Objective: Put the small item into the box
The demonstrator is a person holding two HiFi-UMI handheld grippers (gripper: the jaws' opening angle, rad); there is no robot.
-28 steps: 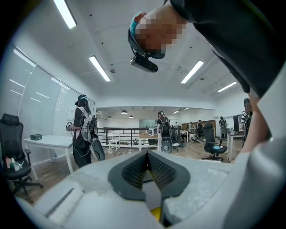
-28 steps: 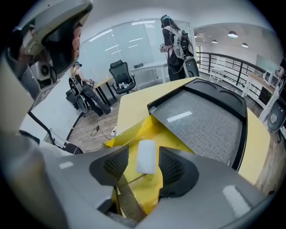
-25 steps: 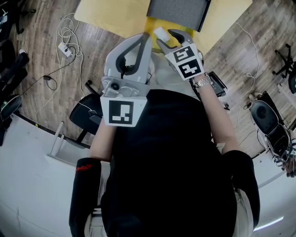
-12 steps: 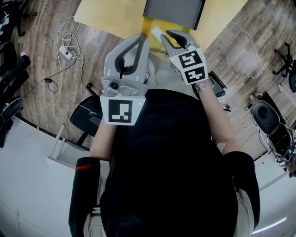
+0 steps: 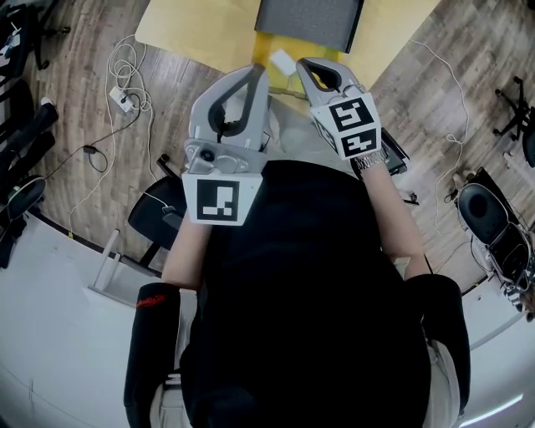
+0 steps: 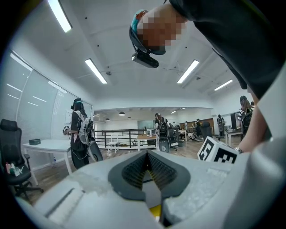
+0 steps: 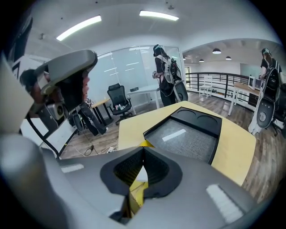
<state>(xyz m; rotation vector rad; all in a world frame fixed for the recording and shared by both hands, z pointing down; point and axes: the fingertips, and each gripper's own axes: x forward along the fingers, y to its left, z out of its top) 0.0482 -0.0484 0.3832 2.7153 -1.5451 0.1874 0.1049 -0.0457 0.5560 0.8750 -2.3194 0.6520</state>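
A small white item (image 5: 282,60) lies on a yellow box (image 5: 272,43) at the near edge of the yellow table (image 5: 192,29). My right gripper (image 5: 300,65) is shut, its tips touching the item's right side. Whether they pinch it I cannot tell. In the right gripper view the jaws (image 7: 143,150) meet, and a pale patch with yellow (image 7: 141,176) shows through the hollow behind them. My left gripper (image 5: 257,72) hovers just left of the item, shut and holding nothing. In the left gripper view its tips (image 6: 147,154) meet and face the room.
A grey tray with a black rim (image 5: 309,18) sits on the table beyond the box, a white strip (image 7: 173,135) inside it. Cables and a power strip (image 5: 117,84) lie on the wooden floor at left. Office chairs (image 5: 485,209) stand at right. People (image 6: 79,134) stand far off.
The right gripper's jaws have gone from wide open to shut beside the white item. Both hands drifted slightly forward, and the item shifted a little left.
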